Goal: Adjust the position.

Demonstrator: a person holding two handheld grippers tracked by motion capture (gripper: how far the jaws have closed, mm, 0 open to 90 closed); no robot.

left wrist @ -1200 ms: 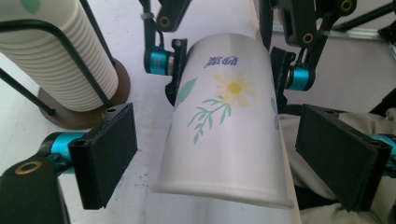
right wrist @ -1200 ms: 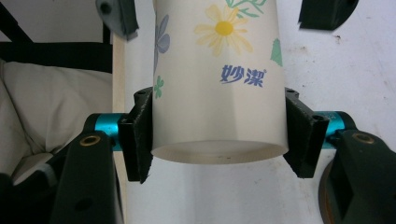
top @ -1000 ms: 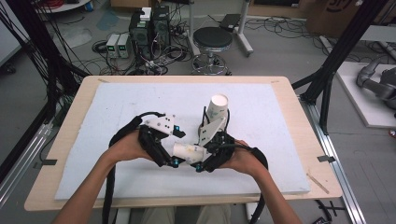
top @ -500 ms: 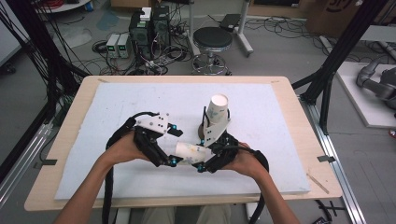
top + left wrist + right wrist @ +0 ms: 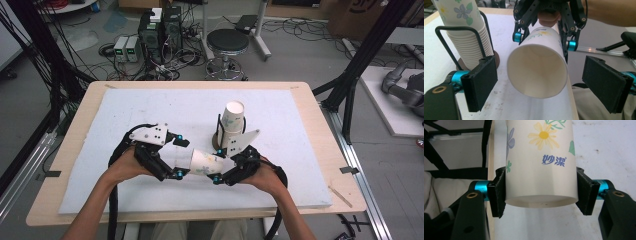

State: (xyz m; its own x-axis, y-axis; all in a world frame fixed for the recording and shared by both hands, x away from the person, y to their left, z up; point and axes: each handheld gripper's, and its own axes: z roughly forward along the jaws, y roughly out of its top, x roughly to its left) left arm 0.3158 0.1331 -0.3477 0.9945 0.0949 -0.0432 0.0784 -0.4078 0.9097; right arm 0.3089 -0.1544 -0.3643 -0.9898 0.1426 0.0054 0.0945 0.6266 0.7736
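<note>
A flowered paper cup (image 5: 204, 162) lies on its side just above the white mat, and my right gripper (image 5: 218, 165) is shut on it near its base. In the right gripper view both pads (image 5: 499, 192) press on the cup (image 5: 541, 167). The cup's open mouth (image 5: 537, 71) faces my left gripper (image 5: 544, 85), whose jaws stand wide open on either side without touching it. In the high view the left gripper (image 5: 180, 158) sits just left of the cup. Behind the cup, the right gripper (image 5: 544, 41) and a thumb show in the left gripper view.
A tall stack of the same paper cups (image 5: 232, 124) stands in a black wire holder (image 5: 459, 28) just behind the grippers. The white mat (image 5: 150, 110) covers most of the wooden table (image 5: 75, 125). Both forearms come in over the front edge.
My left gripper has drawn back a little to the left, away from the cup's mouth, with its jaws still open. The right gripper and the cup have stayed put.
</note>
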